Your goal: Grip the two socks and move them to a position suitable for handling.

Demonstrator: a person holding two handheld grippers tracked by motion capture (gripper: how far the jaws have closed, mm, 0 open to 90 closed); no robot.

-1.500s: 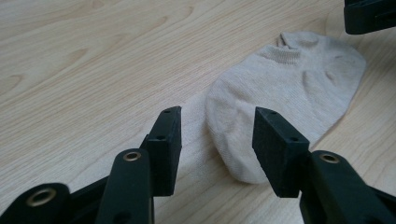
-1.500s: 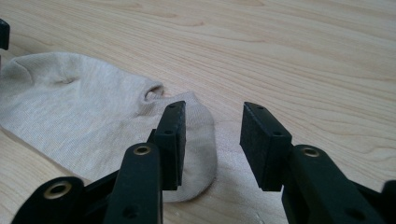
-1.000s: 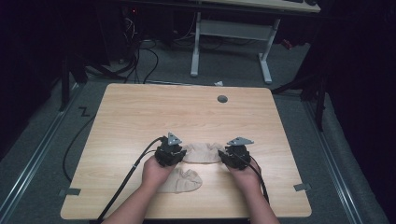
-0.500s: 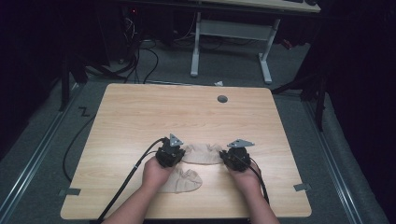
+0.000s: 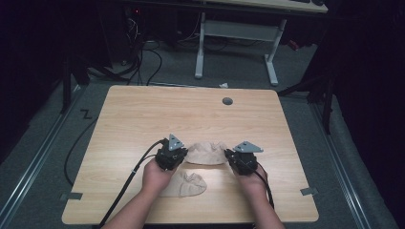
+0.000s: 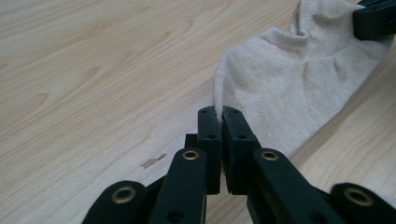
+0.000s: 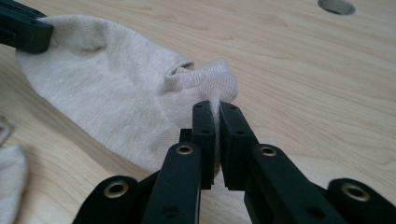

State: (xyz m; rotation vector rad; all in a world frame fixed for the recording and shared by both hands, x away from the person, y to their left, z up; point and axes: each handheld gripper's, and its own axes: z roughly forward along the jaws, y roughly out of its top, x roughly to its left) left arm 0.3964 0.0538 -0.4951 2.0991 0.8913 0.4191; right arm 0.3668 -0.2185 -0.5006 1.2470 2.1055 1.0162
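- Beige knit makes up both socks on the pale wooden desk (image 5: 143, 114); going from the left, the left gripper (image 5: 177, 153) sits at the left end of the farther sock (image 5: 206, 152), its cable (image 5: 125, 186) trailing back toward the near edge
- Left jaws have just closed and stand pressed together on a thin fold of that sock's edge, seen in the left gripper view as fabric (image 6: 289, 88) rising from between the black pads
- Stretched between the two grippers, the farther sock lies flat on the desk, roughly mid-width and toward the near half; its cuff opening faces away from the person
- Second sock (image 5: 187, 184) lies loose and crumpled just nearer the person, between the two hands, touched by neither gripper as far as I can tell
- Right gripper (image 5: 236, 159) holds the other end; its jaws have just been closing too and now pinch the ribbed cuff (image 7: 205, 77), with only cloth between them
- Step in hand, as I judge it: both ends are gripped, ready for lifting or spreading the sock
- Next move likely calls for raising or drawing both hands together evenly, keeping light tension so neither thin pinch slips, and clearing the second sock without dragging it
- Round cable hole (image 5: 227, 101) sits well beyond, near the far edge
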